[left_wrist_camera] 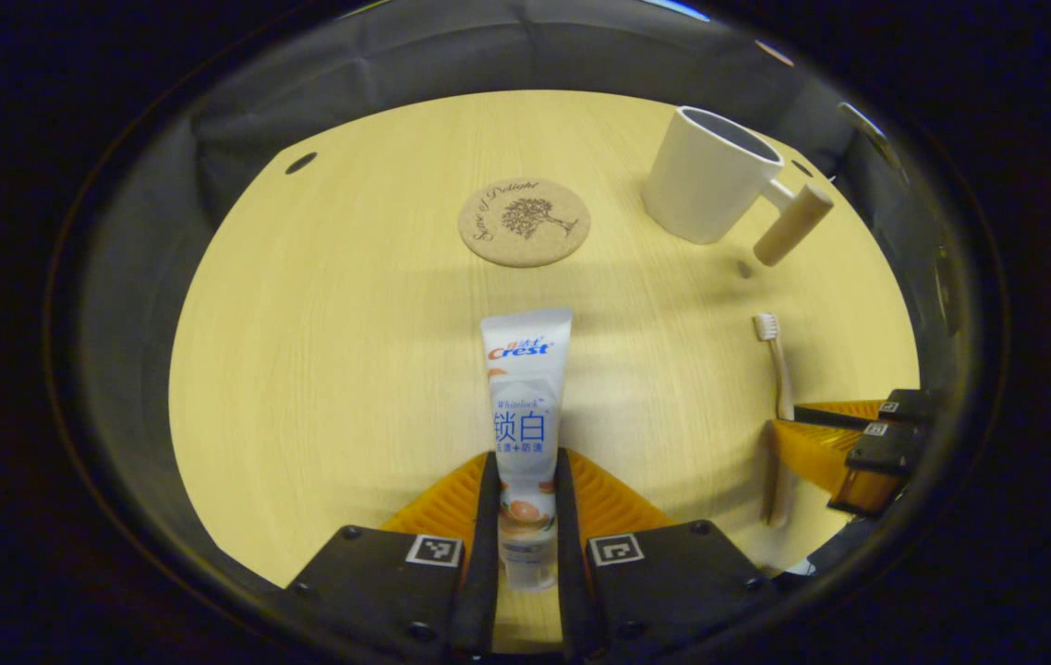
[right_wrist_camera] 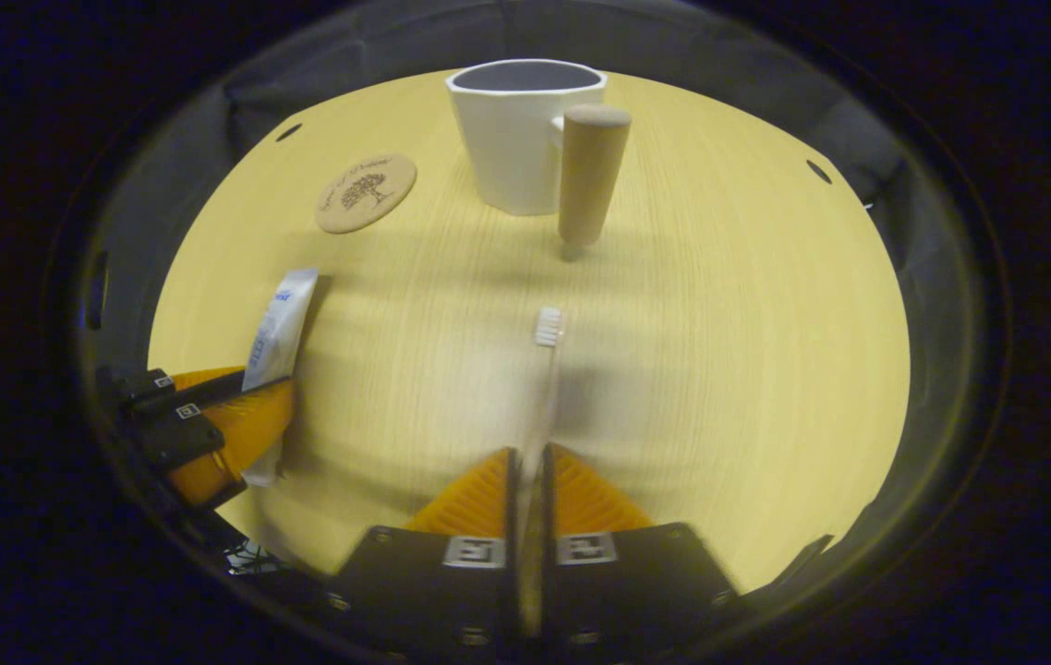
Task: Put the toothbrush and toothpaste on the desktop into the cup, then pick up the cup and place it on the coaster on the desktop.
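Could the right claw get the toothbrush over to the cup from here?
Probably yes: the right claw is shut on the toothbrush, and bare desktop lies between it and the cup ahead.

Left gripper view: camera rides on the left gripper (left_wrist_camera: pixel 525 517), close above the desk (left_wrist_camera: pixel 322 369), facing forward and down along its fingers at bottom centre. The toothpaste (left_wrist_camera: pixel 525 406) runs up the frame middle, very near the lens; the coaster (left_wrist_camera: pixel 524 222) sits upper centre, the cup (left_wrist_camera: pixel 710 175) upper right.

Right gripper view: camera on the right gripper (right_wrist_camera: pixel 525 517), also low over the desk (right_wrist_camera: pixel 747 369), aimed along the toothbrush (right_wrist_camera: pixel 544 369) at the cup (right_wrist_camera: pixel 525 139), top centre; the coaster (right_wrist_camera: pixel 366 192) is upper left.

Shared: desk, cup, coaster, toothpaste (right_wrist_camera: pixel 278 328), toothbrush (left_wrist_camera: pixel 777 360). Each view catches the other gripper: right one (left_wrist_camera: pixel 844 443) at lower right, left one (right_wrist_camera: pixel 211 416) at lower left.
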A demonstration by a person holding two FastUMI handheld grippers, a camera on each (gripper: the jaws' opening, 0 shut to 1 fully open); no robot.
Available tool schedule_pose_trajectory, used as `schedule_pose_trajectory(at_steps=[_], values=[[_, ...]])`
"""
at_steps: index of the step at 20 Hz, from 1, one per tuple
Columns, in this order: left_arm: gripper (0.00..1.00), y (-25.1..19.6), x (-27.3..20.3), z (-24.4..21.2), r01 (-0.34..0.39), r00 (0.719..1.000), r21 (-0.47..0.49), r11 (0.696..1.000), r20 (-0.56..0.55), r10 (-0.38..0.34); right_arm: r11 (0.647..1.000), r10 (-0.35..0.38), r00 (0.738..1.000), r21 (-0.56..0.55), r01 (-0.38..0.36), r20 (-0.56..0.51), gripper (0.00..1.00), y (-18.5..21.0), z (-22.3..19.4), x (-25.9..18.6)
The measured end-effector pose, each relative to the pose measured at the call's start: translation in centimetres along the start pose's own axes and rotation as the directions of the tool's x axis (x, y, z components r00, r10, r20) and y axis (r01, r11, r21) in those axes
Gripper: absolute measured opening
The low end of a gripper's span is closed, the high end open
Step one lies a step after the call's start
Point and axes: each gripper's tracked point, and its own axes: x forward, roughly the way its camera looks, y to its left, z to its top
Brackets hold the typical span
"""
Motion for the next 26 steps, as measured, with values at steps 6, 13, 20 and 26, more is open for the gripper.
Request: schedule_pose_trajectory(at_steps=[6, 13, 20, 26], values=[[0.19, -0.1, 0.0, 0.0, 0.007, 1.000, -0.009, 1.000, 0.010, -0.007, 0.999, 0.032, 0.999, 0.024, -0.032, 0.011, 0.03, 0.0, -0.1, 0.0], [0.19, -0.1, -0.1, 0.1, 0.013, 1.000, -0.007, 1.000, 0.016, -0.013, 0.986, 0.127, 0.990, 0.097, -0.133, 0.066, 0.03, 0.2, 0.1, -3.2], [0.19, -0.1, -0.1, 0.2, 0.013, 1.000, -0.006, 1.000, 0.018, -0.013, 0.949, 0.213, 0.937, 0.171, -0.266, 0.278, 0.03, 0.4, 7.2, -10.2], [0.19, 0.0, -0.2, 0.2, 0.015, 1.000, -0.011, 1.000, 0.023, -0.014, 0.886, 0.215, 0.831, 0.256, -0.387, 0.512, 0.03, -0.8, 18.5, -14.2]])
